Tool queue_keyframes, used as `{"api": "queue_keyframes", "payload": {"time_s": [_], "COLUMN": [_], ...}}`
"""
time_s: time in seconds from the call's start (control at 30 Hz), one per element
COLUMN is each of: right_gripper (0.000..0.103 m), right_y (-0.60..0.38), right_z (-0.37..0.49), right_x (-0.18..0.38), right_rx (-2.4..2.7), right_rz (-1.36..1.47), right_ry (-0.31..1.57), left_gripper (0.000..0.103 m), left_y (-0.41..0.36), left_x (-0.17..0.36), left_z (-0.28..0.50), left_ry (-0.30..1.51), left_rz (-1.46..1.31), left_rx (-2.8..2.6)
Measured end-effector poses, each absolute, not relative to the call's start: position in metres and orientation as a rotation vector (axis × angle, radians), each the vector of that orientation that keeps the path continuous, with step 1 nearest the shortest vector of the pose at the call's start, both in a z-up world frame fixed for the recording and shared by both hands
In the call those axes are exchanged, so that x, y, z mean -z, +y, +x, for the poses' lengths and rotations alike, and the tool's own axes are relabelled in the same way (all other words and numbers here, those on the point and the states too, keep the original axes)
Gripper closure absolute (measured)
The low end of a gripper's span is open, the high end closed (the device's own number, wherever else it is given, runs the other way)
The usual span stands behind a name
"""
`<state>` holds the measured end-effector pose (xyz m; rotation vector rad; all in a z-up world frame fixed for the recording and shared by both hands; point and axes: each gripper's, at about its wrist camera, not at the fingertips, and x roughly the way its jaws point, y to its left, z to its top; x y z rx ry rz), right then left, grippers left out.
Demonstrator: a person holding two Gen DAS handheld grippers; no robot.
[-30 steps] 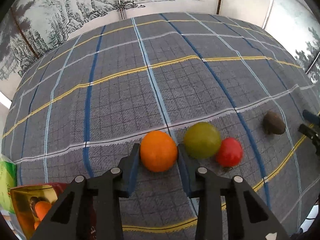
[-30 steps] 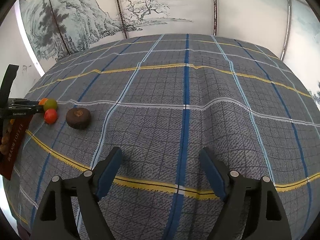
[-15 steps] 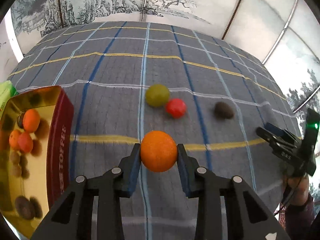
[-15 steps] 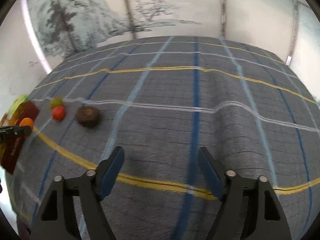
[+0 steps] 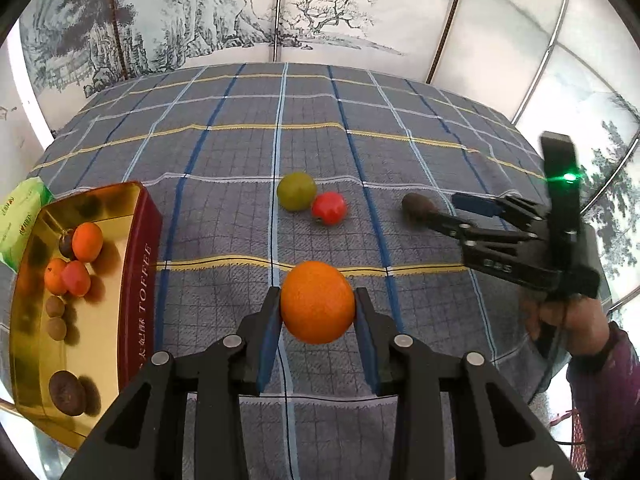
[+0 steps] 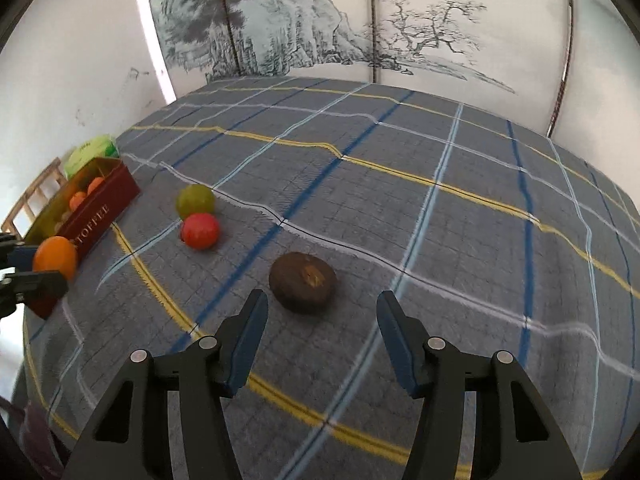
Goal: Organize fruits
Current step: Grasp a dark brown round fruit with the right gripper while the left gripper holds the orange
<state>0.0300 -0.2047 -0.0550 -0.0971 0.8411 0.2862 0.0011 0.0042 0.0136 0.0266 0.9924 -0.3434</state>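
The left gripper (image 5: 318, 314) is clamped on a round, bright orange fruit with a dimpled rind (image 5: 318, 308), pads seated at its widest girth on opposite sides and the fruit carried clear of the grey plaid tablecloth (image 5: 224, 168). To this gripper's left lies the open gold-lined red toffee tin (image 5: 136, 296), already holding several small fruits. Ahead of the fingertips a round yellow-green fruit (image 5: 297, 191) and a glossy red fruit (image 5: 329, 208) sit touching each other.

The right gripper (image 6: 320, 318) has just been closing its jaws, yet they stand apart with nothing between them. The dark brown, flattened round fruit with a rough matt skin (image 6: 303, 282) rests on the cloth just ahead of the fingertips, nearer the left pad.

Judgement: the orange looks firm and moderately heavy; the equator grip suits it. The brown fruit appears light, with a grippy skin. It is best taken across its broad sides, low, with gentle pressure in case the flesh is soft.
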Motion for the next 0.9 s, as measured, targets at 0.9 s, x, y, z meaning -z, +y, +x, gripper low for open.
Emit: {"api": "queue_keyframes", "payload": {"time_s": [0.9], "right_gripper": [0.067], "right_y": [-0.191], "right_z": [0.027], "right_x": [0.072], "right_rx": [-0.186], "right_rz": [-0.032], "right_ry": [0.861], "left_gripper": [0.071], "left_y": [0.026], "left_x": [-0.034], "left_z": [-0.032], "left_ry": [0.942], "left_rz": [0.035], "left_rx": [0.321]}}
